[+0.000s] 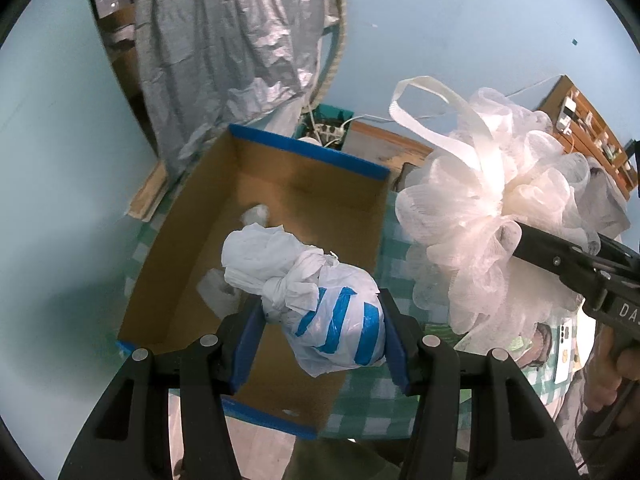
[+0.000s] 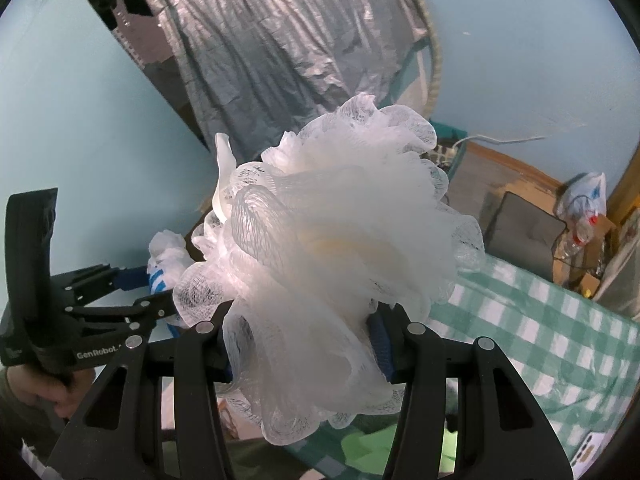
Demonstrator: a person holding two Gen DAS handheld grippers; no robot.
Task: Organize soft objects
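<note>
left gripper [image 1: 322,320] clamps the light, crushable knotted bag [image 1: 324,304] over the box [image 1: 184,240]; right gripper [image 2: 306,344] pinches the airy, springy mesh loofah [image 2: 332,248] at its core.

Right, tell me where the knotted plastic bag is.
In the left wrist view, the knotted plastic bag sits centre frame, clamped in the left gripper above the open cardboard box, with the white mesh loofah to its right.

Pale blue walls [image 2: 520,40], silvery curtain [image 2: 280,60], green-checked tablecloth [image 2: 540,312], wooden shelf [image 1: 584,128] at right.
</note>
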